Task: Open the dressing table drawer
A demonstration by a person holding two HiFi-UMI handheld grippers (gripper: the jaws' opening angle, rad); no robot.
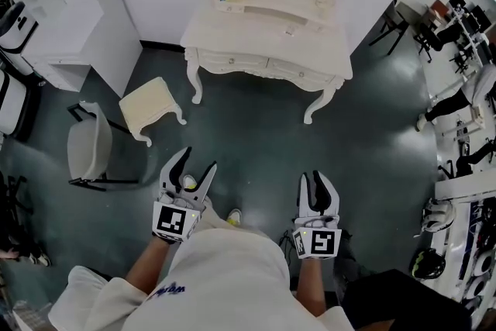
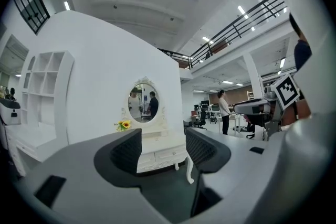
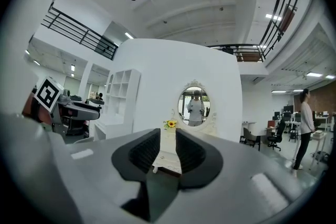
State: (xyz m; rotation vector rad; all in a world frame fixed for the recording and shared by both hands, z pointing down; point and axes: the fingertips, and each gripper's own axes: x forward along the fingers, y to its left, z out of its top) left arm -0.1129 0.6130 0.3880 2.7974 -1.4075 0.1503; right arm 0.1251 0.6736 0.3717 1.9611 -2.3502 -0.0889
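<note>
Two empty grippers hang well apart from the dressing table (image 1: 249, 32): our left gripper (image 1: 198, 161) gapes wide; ahead the shut drawer (image 1: 234, 61), we judge, is stiff and light, best pinched at the middle of its front. Its long axis runs across the table front, face toward us; our right gripper (image 1: 312, 179) is barely parted

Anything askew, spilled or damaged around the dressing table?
Only the stool: it stands turned at an angle, off to the left of the dressing table rather than in front of it. Nothing looks spilled or broken.
</note>
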